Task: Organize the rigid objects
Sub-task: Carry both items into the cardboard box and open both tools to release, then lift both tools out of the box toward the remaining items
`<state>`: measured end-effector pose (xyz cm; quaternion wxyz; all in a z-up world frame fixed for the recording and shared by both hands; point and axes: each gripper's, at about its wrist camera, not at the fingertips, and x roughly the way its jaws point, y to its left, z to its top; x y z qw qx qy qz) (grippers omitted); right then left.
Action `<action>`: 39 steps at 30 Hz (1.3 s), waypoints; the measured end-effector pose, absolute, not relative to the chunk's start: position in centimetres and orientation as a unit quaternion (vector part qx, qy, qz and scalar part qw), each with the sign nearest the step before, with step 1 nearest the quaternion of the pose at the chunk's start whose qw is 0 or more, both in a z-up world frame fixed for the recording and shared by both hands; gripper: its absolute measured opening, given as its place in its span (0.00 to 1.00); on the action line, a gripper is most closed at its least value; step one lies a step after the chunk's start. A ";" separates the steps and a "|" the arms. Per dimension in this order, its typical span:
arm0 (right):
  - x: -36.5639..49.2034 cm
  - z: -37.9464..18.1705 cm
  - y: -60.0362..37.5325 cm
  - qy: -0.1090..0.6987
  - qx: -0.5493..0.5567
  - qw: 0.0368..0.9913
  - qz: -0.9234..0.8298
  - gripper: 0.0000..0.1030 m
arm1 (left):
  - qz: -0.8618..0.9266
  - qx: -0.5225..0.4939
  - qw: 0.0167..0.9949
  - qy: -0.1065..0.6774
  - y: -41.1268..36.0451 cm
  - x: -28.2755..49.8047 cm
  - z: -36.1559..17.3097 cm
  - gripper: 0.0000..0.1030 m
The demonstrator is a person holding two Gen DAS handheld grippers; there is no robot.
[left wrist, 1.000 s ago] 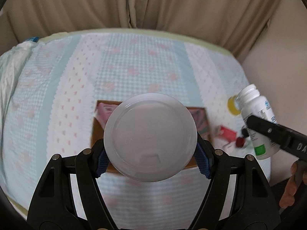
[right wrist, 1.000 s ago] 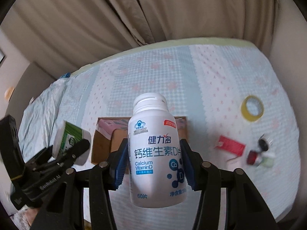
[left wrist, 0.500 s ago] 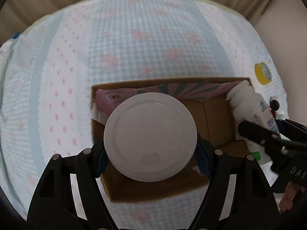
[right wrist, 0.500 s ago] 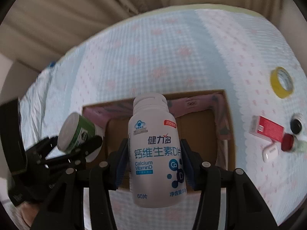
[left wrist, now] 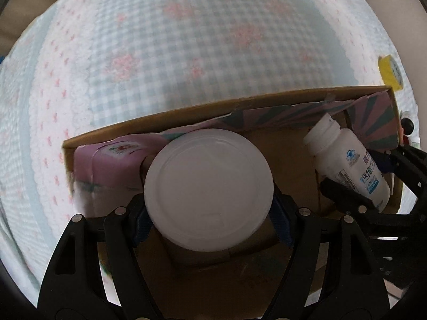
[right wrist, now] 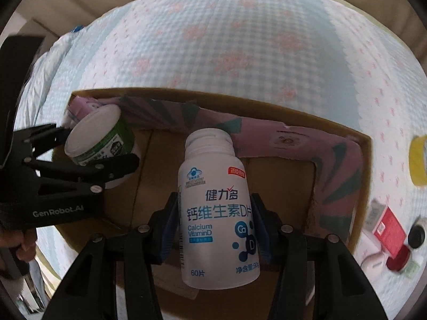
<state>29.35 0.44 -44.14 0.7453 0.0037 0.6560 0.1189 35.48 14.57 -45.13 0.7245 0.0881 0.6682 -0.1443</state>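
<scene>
Both grippers are down over the open cardboard box (right wrist: 365, 160) sitting on the bed (left wrist: 186, 53), the one with the pale blue checked cover with pink flowers.

The left gripper (left wrist: 208, 208) has the green-labelled jar (right wrist: 104, 146) with the white lid (left wrist: 208, 189) between its blue pads, lid facing the camera. Its jaws have just been opening, and from these angles I honestly can't tell if the pads are pressing on the jar or have let go. The jar is inside the box at the left end, right beside the pink printed flap (left wrist: 112, 165).

The right gripper (right wrist: 216, 213) is clamped on the white calcium and vitamin D bottle (right wrist: 216, 213), cap pointing toward the far wall of the box. The bottle hangs over the middle of the box floor in the right wrist view.

Outside the box on the right: a yellow tape roll (right wrist: 417, 160) farther back, and a red box (right wrist: 389, 226) near some small caps, blurry.
</scene>
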 end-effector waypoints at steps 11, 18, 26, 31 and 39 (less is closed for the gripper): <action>27.7 -45.4 0.9 0.652 -0.044 0.743 0.141 1.00 | -0.147 0.092 0.729 0.662 14.1 35.8 -44.6 1.00; 27.6 -45.2 0.8 0.649 -0.036 0.748 0.133 1.00 | -0.141 0.083 0.735 0.658 14.8 35.3 -43.5 1.00; 27.1 -41.8 1.9 0.640 -0.048 0.757 0.122 1.00 | -0.132 0.075 0.759 0.633 16.5 33.2 -38.2 1.00; 25.8 -37.1 2.5 0.626 -0.064 0.769 0.113 1.00 | -0.113 0.064 0.782 0.610 18.1 30.9 -32.5 1.00; 20.4 -25.5 2.2 0.582 -0.045 0.809 0.069 1.00 | -0.075 0.031 0.840 0.536 21.9 24.4 -21.7 1.00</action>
